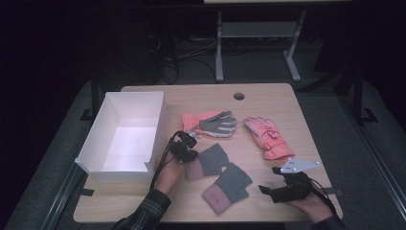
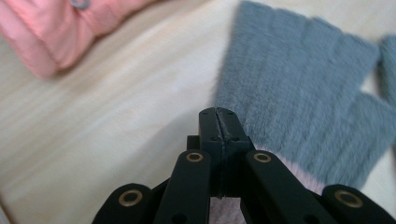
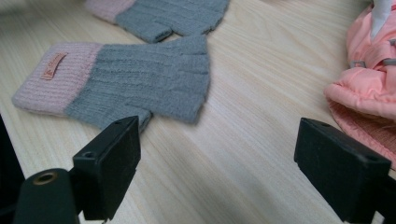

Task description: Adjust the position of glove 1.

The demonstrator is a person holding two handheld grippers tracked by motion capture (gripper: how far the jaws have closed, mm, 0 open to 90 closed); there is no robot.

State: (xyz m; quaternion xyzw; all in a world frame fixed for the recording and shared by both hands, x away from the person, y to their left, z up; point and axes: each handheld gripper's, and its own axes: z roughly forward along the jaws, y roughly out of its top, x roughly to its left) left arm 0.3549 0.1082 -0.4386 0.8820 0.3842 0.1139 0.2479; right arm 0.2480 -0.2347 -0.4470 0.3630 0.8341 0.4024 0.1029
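Black jaws of the left gripper [image 2: 218, 114] were pressed together on the cuff edge of one grey knitted glove [image 2: 299, 93] beside the white box [image 1: 125, 136]. So thin a grip could slip when lifted. The right gripper [image 3: 219, 154] stood spread, holding nothing.

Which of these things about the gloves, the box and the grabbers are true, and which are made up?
1. The left gripper is shut on the pink cuff of a knitted grey glove. True.
2. The right gripper is squeezing a glove. False: its jaws stand wide open over bare table.
3. The white box has gloves in it. False: nothing lies inside it.
4. Two orange padded gloves lie beyond the knitted pair. True.
5. The other knitted glove sits between the two grippers. True.
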